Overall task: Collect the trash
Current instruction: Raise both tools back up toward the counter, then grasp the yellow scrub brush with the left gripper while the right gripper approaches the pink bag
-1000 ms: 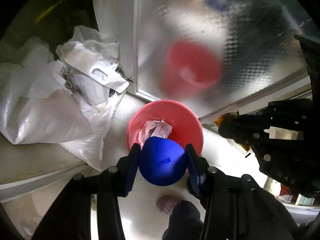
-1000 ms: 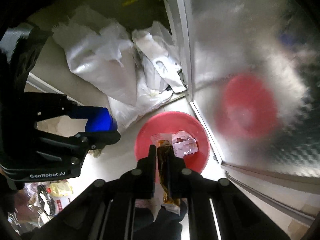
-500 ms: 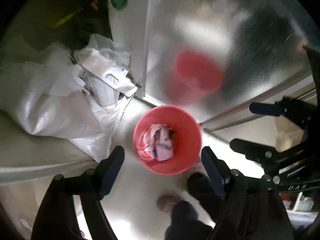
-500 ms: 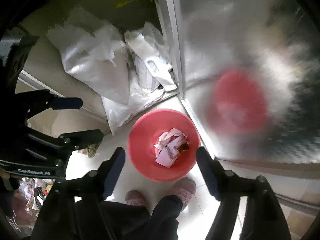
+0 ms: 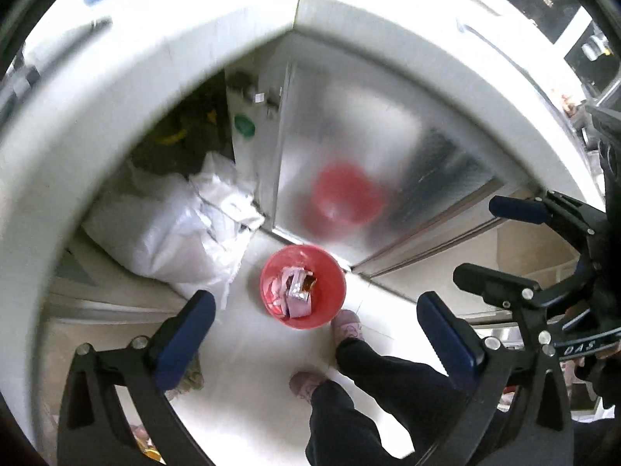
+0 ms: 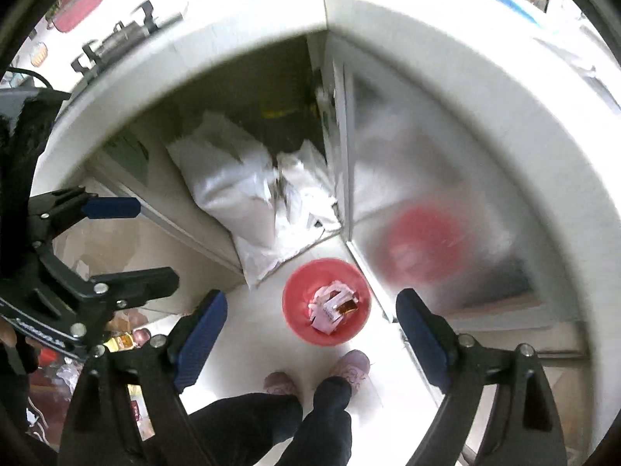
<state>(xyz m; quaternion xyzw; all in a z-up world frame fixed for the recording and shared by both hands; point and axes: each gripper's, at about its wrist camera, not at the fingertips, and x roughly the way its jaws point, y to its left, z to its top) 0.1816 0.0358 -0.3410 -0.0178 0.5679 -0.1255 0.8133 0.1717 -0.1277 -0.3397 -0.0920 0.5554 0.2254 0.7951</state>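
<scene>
Both grippers hang high above the red bin [image 5: 302,286], and neither carries anything: the left gripper [image 5: 316,326] has its jaws spreading wide with only floor and bin seen between them, and the right gripper [image 6: 312,324] is likewise opening and empty. The trash [image 5: 293,291], crumpled pale wrappers and one amber packet, lies inside the bin.

The likeliest trouble from here, as I judge it, is at the person's feet. A pink slipper [image 5: 349,328] stands right against the bin's near rim, so a careless step could tip the bin and spill the wrappers over the floor. The counter [image 6: 427,27] edge curves above the bin on two sides; a gripper swung up or across without care could knock against it. More litter seems to lie on the floor left of the bin, at the frame edge, too blurred to name.

The floor [image 5: 248,372] is pale, glossy tile. Behind the bin stands a shiny metal cabinet door [image 5: 349,147] that mirrors the bin as a red smear. Left of the bin, white plastic sacks [image 5: 174,229] are stuffed into a dark open recess under the counter.
</scene>
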